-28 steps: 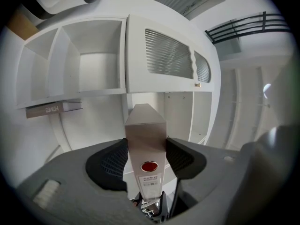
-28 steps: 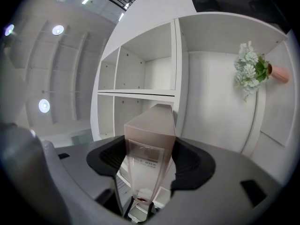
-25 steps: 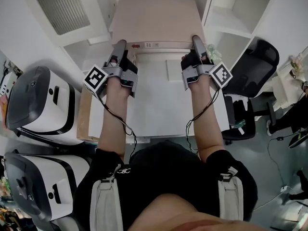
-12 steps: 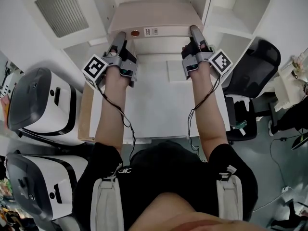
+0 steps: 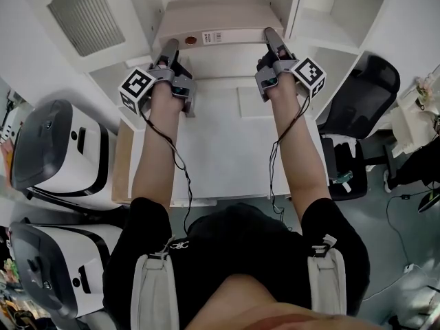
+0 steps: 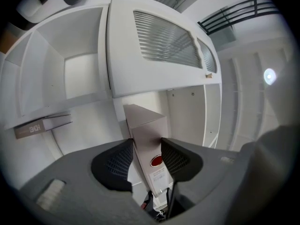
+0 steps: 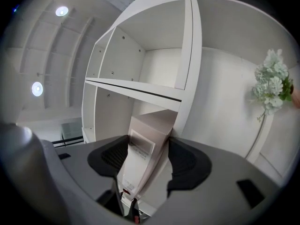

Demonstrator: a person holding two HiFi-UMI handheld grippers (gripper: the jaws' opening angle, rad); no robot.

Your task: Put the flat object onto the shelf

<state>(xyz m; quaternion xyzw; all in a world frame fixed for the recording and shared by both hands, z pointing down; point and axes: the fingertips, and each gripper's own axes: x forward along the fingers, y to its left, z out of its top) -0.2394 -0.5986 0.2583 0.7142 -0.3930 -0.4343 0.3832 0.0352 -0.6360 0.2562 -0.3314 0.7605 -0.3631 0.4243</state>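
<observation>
flat beige box (image 5: 213, 19) w/ far end inside mid compartment of white shelf unit (image 5: 323, 26), labelled near edge at shelf's front edge, left gripper (image 5: 169, 47) fingers pinching box's near-left corner, right gripper (image 5: 268, 34) fingers closing on near-right corner, box betw. them, book (image 6: 42, 124) lying flat in left compartment

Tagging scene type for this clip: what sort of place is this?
Probably an office or lab workroom: a white shelving unit, a black office chair beside the white table, and bulky white-and-grey machines to the left.
</observation>
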